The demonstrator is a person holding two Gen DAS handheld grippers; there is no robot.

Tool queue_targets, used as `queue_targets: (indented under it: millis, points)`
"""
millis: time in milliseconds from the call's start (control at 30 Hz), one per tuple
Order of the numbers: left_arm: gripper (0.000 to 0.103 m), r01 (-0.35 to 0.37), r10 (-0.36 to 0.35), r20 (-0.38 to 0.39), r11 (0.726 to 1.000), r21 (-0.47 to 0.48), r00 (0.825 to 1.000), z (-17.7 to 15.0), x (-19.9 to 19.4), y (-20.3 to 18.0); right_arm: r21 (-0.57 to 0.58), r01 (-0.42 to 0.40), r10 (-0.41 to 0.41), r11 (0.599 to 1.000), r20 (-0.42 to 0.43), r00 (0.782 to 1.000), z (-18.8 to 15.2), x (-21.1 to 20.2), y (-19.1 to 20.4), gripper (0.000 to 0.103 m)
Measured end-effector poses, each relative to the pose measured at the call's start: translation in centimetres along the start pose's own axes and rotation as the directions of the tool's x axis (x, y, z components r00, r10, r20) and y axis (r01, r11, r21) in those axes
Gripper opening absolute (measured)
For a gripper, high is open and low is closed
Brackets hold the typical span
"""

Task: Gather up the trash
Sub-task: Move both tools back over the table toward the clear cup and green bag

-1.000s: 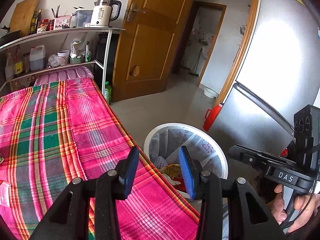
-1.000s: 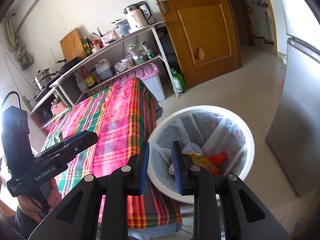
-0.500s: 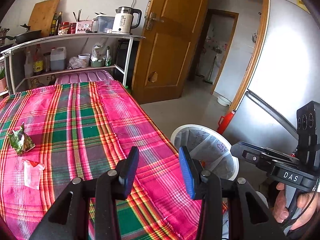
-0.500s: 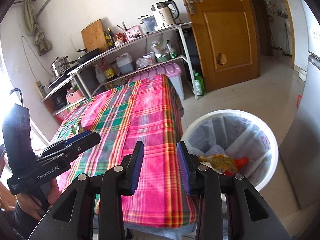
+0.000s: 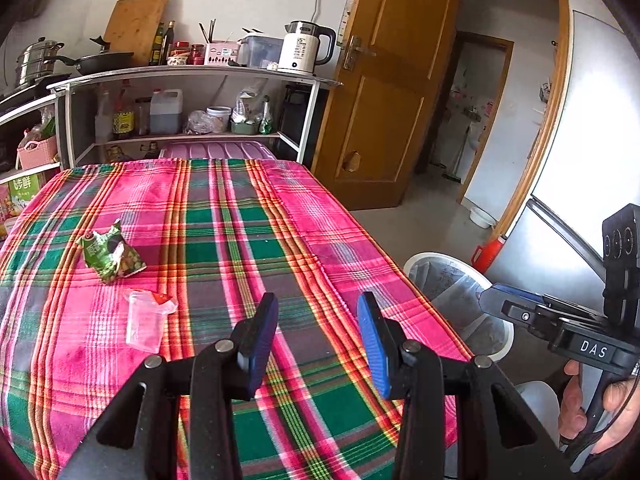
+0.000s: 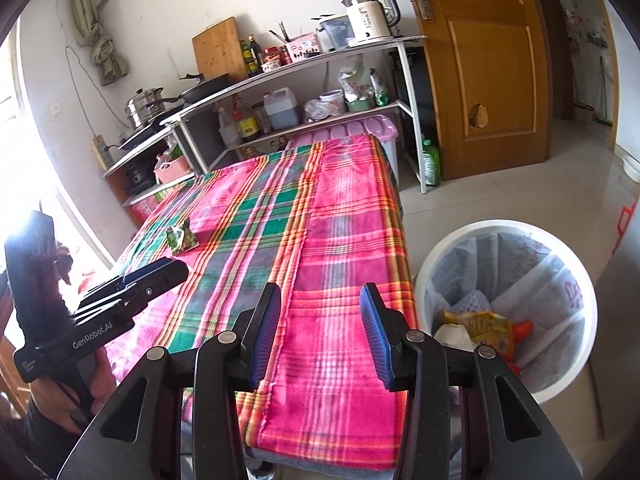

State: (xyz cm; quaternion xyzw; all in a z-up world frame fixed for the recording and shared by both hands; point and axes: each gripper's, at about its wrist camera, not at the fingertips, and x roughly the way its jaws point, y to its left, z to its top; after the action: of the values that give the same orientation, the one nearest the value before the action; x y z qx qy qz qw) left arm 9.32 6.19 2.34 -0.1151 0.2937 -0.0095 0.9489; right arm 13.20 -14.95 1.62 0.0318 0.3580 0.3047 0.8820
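A crumpled green wrapper [image 5: 110,257] and a clear plastic packet with a red corner [image 5: 146,318] lie on the left part of the plaid tablecloth [image 5: 248,232]. My left gripper [image 5: 316,320] hovers open and empty over the cloth, to the right of the packet. My right gripper [image 6: 318,312] is above the table's near right edge, its jaws opening with nothing between them. To its right on the floor stands the white lined bin [image 6: 576,364] [image 5: 496,332], holding a yellow wrapper [image 6: 480,326] and other trash. The green wrapper [image 6: 182,236] shows far left in the right wrist view.
Shelves [image 5: 192,74] with a kettle [image 5: 306,46], bottles and pots stand behind the table. A wooden door [image 5: 388,92] and a grey fridge [image 5: 584,168] lie to the right. A purple-lidded box [image 6: 352,132] sits at the table's far end. A hand [image 5: 600,408] holds the right gripper's handle.
Both grippers swung left, away from the bin and over the table; the wrapper and the packet came into the left wrist view. The right gripper's jaws widened.
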Motion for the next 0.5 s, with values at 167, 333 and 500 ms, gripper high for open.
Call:
queue_targets:
  millis: [167,333,500]
  points:
    - [0.044,-0.046,0.046,0.006,0.998,-0.036,0.999,-0.4,-0.6,2.5,-0.022,-0.014,0.014,1.000,-0.011,1.000,0.2,1.1,1.3,0.043]
    - [0.046,-0.101,0.102,0.013,0.993,-0.069,0.995,-0.7,-1.1,5.1,-0.045,-0.031,0.030,0.998,-0.027,0.999,0.5,2.3,2.6,0.043]
    - [0.049,-0.170,0.172,0.012,0.981,-0.097,0.985,-0.9,-1.1,7.8,-0.067,-0.051,0.048,0.996,-0.049,0.998,0.8,3.8,3.8,0.043]
